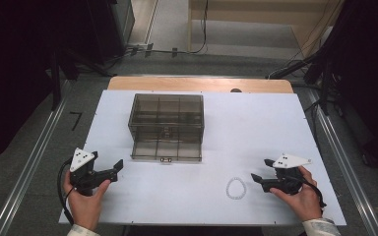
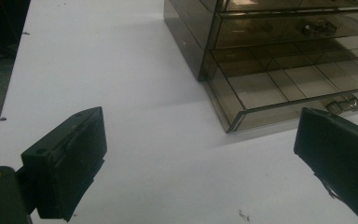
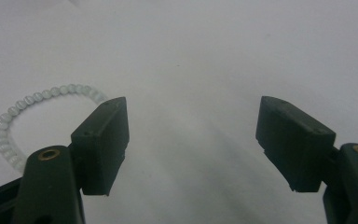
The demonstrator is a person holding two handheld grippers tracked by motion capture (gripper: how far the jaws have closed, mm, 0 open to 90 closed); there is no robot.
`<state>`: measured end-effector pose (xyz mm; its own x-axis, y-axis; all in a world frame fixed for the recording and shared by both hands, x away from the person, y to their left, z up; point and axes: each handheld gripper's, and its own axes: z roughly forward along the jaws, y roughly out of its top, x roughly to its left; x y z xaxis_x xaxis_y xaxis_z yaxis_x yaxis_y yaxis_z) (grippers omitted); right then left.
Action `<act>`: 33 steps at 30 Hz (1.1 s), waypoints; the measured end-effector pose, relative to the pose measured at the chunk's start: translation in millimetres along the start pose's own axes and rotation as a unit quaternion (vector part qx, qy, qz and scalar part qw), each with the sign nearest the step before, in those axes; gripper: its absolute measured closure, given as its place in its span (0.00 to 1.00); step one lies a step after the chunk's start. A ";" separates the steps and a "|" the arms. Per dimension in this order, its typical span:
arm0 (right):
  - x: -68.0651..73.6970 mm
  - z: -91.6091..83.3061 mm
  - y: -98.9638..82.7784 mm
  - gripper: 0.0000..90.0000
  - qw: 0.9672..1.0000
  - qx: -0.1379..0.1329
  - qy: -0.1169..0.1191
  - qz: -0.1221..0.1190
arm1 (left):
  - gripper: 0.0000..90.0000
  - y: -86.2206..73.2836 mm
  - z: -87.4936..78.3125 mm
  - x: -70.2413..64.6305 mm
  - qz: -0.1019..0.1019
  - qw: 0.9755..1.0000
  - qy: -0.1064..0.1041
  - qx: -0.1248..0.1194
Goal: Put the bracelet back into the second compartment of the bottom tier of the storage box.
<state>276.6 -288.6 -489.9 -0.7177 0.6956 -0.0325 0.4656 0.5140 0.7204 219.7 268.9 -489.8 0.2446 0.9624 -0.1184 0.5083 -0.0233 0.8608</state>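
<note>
Lying on the white table point(image 1: 256, 123), the bead bracelet point(image 1: 236, 188) is a pale, translucent ring of small round beads, just off the tips of the right gripper point(image 1: 261, 169), whose jaws stand wide apart and empty. From that gripper's own view the bracelet point(image 3: 37, 109) curves partly behind one jaw. Farther off, the left gripper point(image 1: 119, 165), jaws also spread and empty, faces a smoky clear drawer box point(image 2: 279, 56); its view reveals metal drawer pulls point(image 2: 345, 105).

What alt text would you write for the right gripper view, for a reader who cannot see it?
Two black tongs stand wide open over a white table, holding nothing. A bracelet of pale beads lies on the table at the left, partly hidden behind the left jaw.
</note>
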 end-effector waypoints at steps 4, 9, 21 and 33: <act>1.3 1.4 0.9 0.27 1.000 0.002 0.003 -0.003 | 0.03 0.0 0.1 0.2 0.000 1.000 -0.002 0.001; 2.6 2.6 1.5 0.27 1.000 0.004 0.005 -0.004 | 0.03 0.1 0.0 0.0 -0.001 1.000 -0.003 0.000; 9.5 9.4 4.1 0.28 1.000 0.013 0.018 -0.012 | 0.03 0.1 0.5 0.2 -0.002 1.000 -0.007 0.001; 18.5 15.5 7.9 0.31 0.999 0.020 0.032 -0.023 | 0.04 0.2 0.3 0.0 -0.003 1.000 -0.009 -0.001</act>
<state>275.1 -263.8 -495.5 -0.7692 0.6387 -0.0194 0.4513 0.5645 0.6912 220.1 268.8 -489.8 0.2555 0.9576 -0.1328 0.5080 -0.0161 0.8612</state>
